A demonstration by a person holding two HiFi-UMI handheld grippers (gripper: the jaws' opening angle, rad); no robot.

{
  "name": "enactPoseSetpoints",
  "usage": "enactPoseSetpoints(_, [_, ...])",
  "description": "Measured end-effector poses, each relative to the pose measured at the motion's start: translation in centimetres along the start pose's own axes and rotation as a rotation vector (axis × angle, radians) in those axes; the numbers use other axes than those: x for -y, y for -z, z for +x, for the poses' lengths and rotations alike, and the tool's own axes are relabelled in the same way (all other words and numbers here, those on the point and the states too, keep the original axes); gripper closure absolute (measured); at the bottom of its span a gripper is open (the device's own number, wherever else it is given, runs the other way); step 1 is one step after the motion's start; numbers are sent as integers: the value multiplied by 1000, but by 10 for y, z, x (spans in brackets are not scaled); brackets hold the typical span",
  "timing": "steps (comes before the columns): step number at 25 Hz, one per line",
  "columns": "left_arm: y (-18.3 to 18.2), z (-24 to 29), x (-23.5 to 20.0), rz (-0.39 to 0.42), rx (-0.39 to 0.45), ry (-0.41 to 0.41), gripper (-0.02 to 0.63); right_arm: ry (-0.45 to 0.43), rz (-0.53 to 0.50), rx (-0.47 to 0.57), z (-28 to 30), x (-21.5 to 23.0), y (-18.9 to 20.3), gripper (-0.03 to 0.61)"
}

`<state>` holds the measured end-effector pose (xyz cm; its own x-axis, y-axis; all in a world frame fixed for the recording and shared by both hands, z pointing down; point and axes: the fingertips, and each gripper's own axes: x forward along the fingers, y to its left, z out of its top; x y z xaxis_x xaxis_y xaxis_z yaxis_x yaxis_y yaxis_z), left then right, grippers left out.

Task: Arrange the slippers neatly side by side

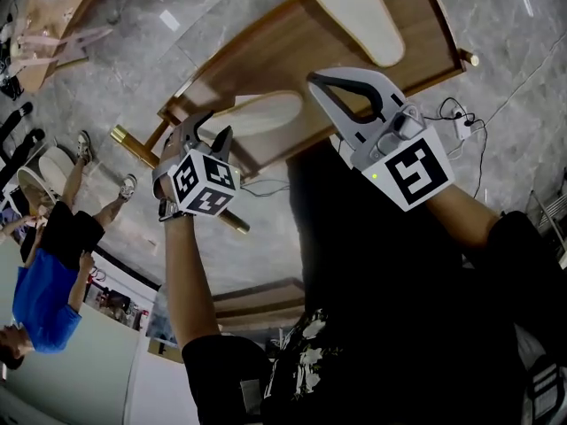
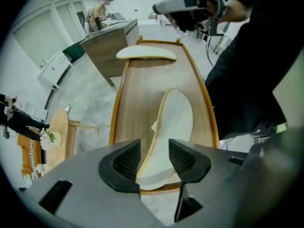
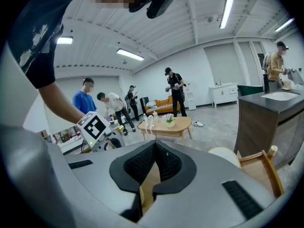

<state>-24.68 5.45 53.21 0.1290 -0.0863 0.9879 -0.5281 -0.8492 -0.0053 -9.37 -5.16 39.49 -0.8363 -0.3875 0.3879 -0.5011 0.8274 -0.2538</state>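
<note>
The near slipper (image 2: 171, 132) lies lengthwise on the wooden counter (image 2: 142, 94), tipped up on one long edge so its pale textured face shows. Its nearest end sits between the jaws of the left gripper (image 2: 154, 158). Those jaws stand wide apart. The slipper's yellowish edge runs close by the left pad and its broad face close by the right one, but neither pad looks pressed onto it, so nothing is gripped. The far slipper (image 2: 146, 53) lies crosswise at the far end of the counter, well apart from the first, so the pair is not side by side.

The right gripper (image 3: 154, 144) hangs off past the counter's edge with its ribbed pads closed tip to tip. Only a sliver of wood shows through the gap below them, and it holds nothing.

From the head view, the near slipper (image 1: 266, 112) sits mid-frame with the left gripper (image 1: 206, 131) at its left end, pointing down. The far slipper (image 1: 354, 7) is at the top edge, and the right gripper (image 1: 323, 87) lies between the two, over the counter's lower rim. Only that view shows the grey marble floor (image 1: 177, 51) around the counter.

The left gripper view alone shows the slipper's tilt. The right gripper view looks out across the room instead. It takes in a low table with a plant (image 3: 166, 125), an orange sofa (image 3: 159, 106) and several people standing about.
</note>
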Motion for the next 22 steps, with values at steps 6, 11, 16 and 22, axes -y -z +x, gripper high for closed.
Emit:
enactPoseSetpoints(6, [6,15,-2,67,-55,89,433,-12,12,-17,3,-3,6,580])
enactPoseSetpoints(11, [7,25,-1,90,-69,125,433,2,32,-40,6,-5,14,580])
enactPoseSetpoints(16, [17,38,5,108,-121,206,434,19,42,-40,11,-4,16,580])
enactPoseSetpoints(22, [16,45,7,118,-130,238,436,42,57,-39,11,-1,19,580])
